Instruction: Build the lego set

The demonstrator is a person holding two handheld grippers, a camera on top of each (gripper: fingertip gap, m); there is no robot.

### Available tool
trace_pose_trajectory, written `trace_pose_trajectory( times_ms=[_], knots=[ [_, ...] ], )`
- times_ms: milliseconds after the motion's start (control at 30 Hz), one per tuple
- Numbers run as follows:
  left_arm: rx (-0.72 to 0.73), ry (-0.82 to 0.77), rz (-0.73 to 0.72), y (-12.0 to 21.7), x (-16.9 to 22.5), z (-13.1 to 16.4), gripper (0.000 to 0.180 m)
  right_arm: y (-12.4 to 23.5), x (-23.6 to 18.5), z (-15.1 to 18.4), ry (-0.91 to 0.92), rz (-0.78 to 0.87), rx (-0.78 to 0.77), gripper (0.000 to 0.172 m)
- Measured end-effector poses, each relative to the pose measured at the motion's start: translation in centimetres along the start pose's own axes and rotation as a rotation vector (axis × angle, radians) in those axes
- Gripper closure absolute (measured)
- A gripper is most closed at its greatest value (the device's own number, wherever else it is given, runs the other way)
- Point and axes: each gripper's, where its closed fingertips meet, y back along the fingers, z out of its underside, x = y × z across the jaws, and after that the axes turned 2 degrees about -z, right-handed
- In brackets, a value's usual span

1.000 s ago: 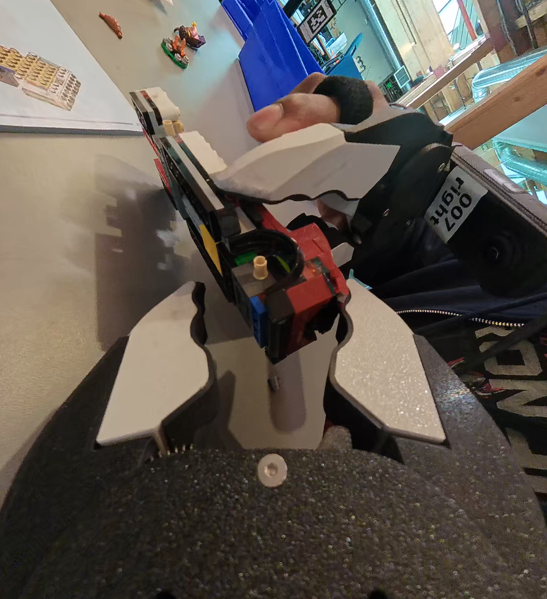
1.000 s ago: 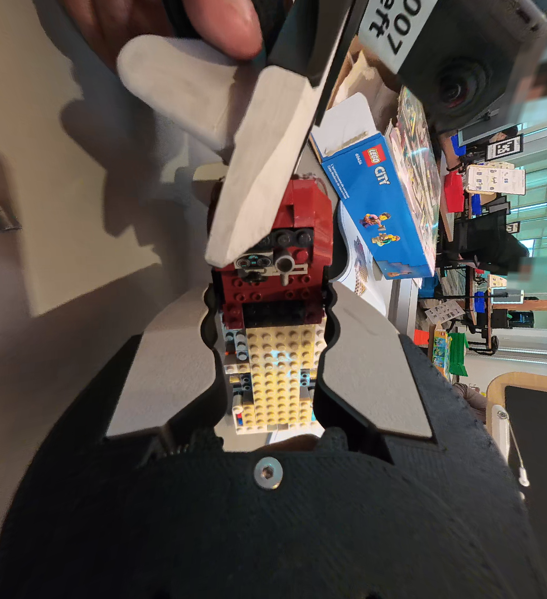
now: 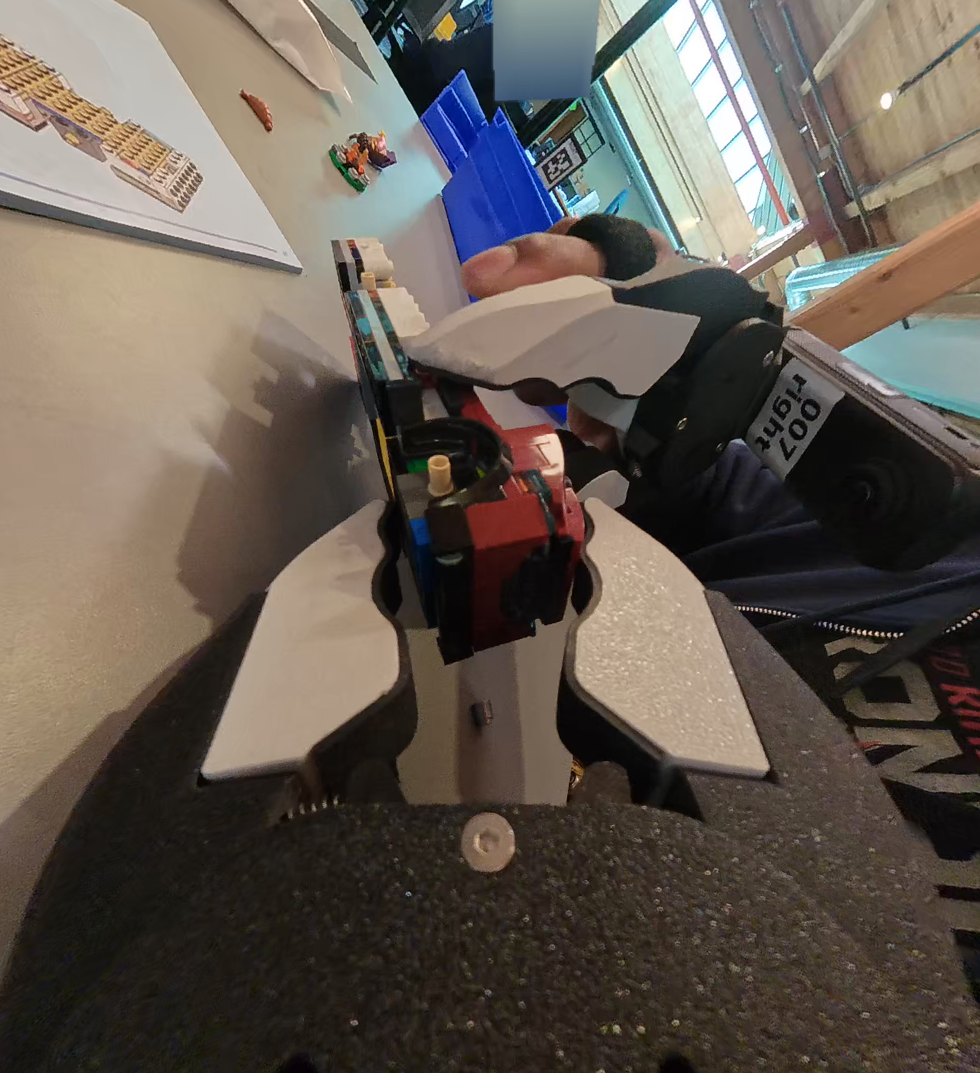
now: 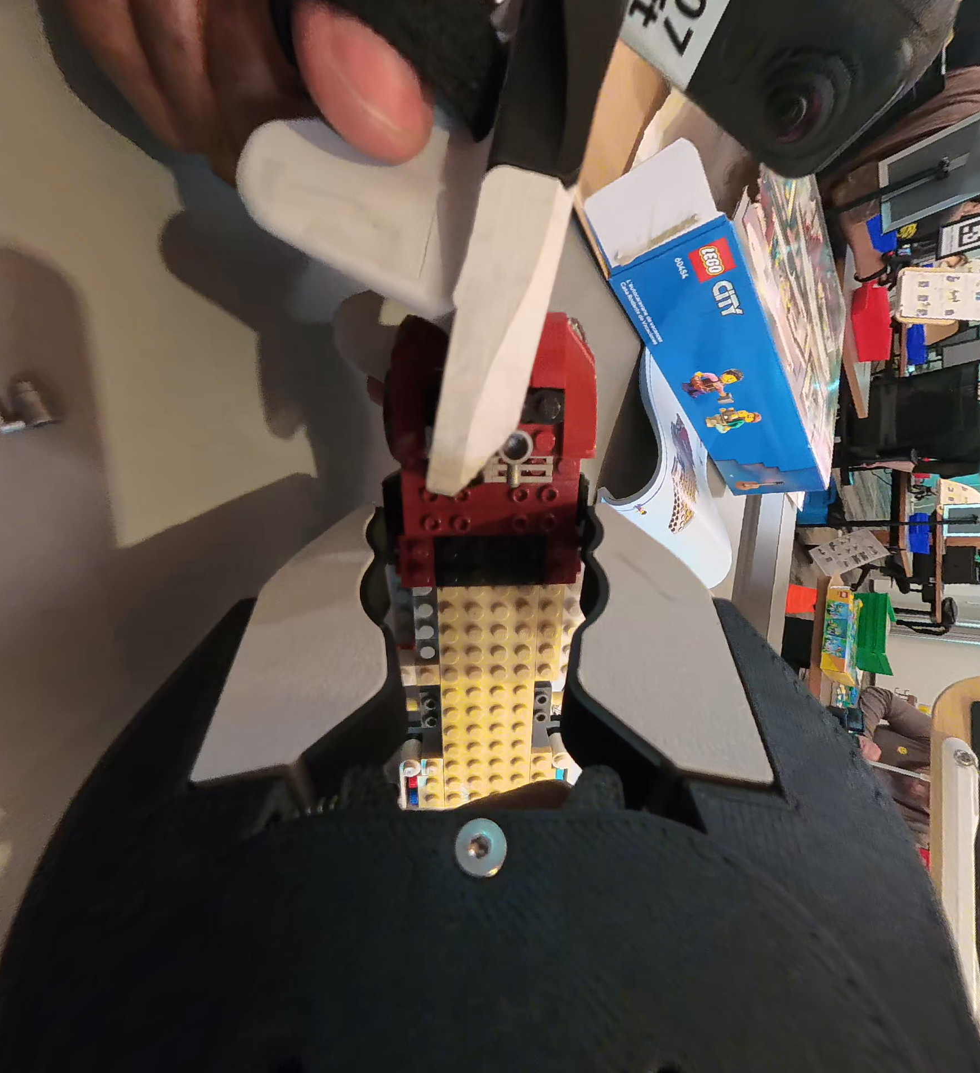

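The left tongs (image 3: 485, 557) are closed on the red cab end of a brick model (image 3: 493, 580), one pad on its flat underside and the other on the dark red face; both pads look pressed against it with no gap showing. The right tongs (image 4: 479, 557) grip the same model (image 4: 493, 638) farther along, pads on either side where the red section meets the tan studded deck. So the model is lifted off the table (image 3: 99, 464), turned on its side and carried between the two tongs, near the table's edge by the person's jacket.

To hold this well, I judge both grips should stay square to the brick faces: the left pads sit near the model's end, where a twist could pop the red section off. Any pull is better kept in line with the studs, not across them.

A thin grey lever piece (image 4: 519, 464) on the red studs lies just under the left tongs' finger in the right wrist view and could snag.

Farther off on the table lie an instruction sheet (image 3: 99, 145), small loose pieces (image 3: 360, 157), blue bins (image 3: 493, 191) and a blue box (image 4: 725, 360).
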Motion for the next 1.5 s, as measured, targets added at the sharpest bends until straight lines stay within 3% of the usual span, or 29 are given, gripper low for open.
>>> trace_pose_trajectory(
  times_ms=[200, 367, 567, 767, 867, 1000, 1133, 1333, 1500],
  knots=[
    [-0.044, -0.076, -0.051, -0.1, -0.3, 0.3, 0.125, 0.0, 0.1, 0.1, 0.013, 0.005, -0.017, 0.107],
    [-0.021, -0.048, -0.056, 0.0, -0.6, 0.0, 0.129, 0.0, 0.3, 0.3, 0.010, 0.022, -0.027, 0.107],
    [0.049, 0.080, -0.009, 0.3, -1.1, -1.0, 0.130, 0.6, 1.0, 0.4, 0.016, 0.086, -0.041, 0.111],
    [0.124, 0.239, 0.031, 1.1, -2.1, -2.3, 0.130, 4.3, 2.4, 1.1, -0.091, 0.177, -0.015, 0.117],
    [0.148, 0.285, 0.044, 1.2, -2.6, -2.9, 0.130, 5.1, 0.1, 0.6, -0.198, 0.072, 0.078, 0.119],
    [0.147, 0.291, 0.036, 0.0, -3.0, -4.3, 0.130, 4.4, -5.6, -1.2, -0.320, -0.224, 0.224, 0.125],
    [0.145, 0.258, 0.047, -2.5, -2.7, -7.0, 0.130, 3.2, -8.8, -2.9, -0.357, -0.392, 0.253, 0.130],
    [0.118, 0.184, 0.086, -7.3, -2.5, -10.7, 0.130, 2.0, -9.6, -3.8, -0.465, -0.483, 0.236, 0.139],
    [0.078, 0.146, 0.138, -10.2, -2.5, -11.6, 0.130, 1.4, -10.6, -3.7, -0.532, -0.518, 0.173, 0.144]
  ],
)
